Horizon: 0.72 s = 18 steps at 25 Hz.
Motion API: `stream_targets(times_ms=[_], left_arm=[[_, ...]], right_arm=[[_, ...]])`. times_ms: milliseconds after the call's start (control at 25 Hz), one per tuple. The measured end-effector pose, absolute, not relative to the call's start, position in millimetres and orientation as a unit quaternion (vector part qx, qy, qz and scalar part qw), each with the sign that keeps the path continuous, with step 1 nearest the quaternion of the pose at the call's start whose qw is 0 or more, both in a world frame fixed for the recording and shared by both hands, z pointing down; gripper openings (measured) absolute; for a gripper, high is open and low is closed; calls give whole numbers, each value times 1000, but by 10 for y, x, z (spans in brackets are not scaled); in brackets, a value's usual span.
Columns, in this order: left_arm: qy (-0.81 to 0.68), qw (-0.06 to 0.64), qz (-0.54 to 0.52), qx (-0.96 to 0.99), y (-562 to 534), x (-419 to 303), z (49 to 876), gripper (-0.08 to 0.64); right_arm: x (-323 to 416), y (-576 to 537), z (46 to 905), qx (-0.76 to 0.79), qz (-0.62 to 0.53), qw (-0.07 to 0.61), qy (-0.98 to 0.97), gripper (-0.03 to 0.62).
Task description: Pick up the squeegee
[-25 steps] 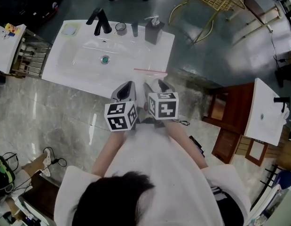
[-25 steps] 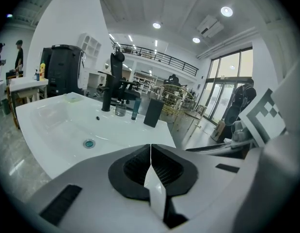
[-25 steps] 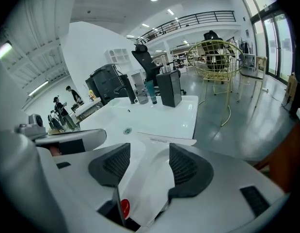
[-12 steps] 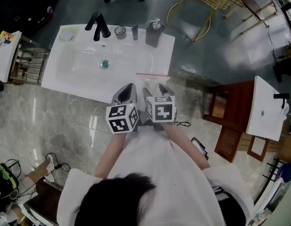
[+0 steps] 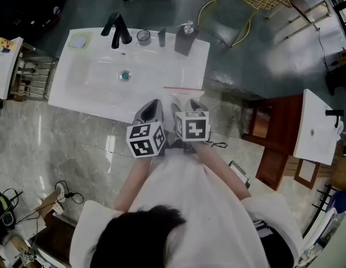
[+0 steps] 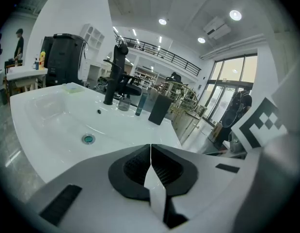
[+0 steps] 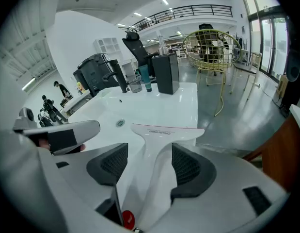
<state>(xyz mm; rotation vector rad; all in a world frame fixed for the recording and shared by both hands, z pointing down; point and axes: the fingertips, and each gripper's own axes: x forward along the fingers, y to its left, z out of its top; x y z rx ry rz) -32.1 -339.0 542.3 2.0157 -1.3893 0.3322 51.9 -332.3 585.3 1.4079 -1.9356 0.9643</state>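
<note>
Two claws are poised at the tabletop's [image 7: 181, 103] near edge. The left claw [image 6: 150, 165] is clenched on nothing. The right claw [image 7: 149, 165] is spread wide, with the squeegee [image 7: 164, 131] handle lying untouched between its jaws and the blade just ahead. The approach is judged nearly done; a firm squeeze on that handle is called for next.

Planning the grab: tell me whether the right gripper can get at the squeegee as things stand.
Probably yes: the right gripper has open jaws, the squeegee lies with its handle between them, and nothing blocks the way.

White washbasin [image 5: 77, 88] — squeegee [image 7: 164, 131] at its near edge — faucet [image 5: 118, 29], glass [image 5: 143, 36], dispenser [image 5: 185, 38] behind.
</note>
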Motion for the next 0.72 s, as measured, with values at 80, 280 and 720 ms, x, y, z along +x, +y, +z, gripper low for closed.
stream_targets(times_ms=[80,280,720], left_arm=[[-531,330,125,771,-3409,-321,5419,26],[-533,332,123,769,-3443,-357,5440,26],[-534,338,120,766,-3497,-351,5475,26]], right_arm=[[520,-3341,5879,525,360,284,-717,271],[505,-3359,5955,521,363,297,-713,270],[586,-3360,6019,540,344,340,-689,190]])
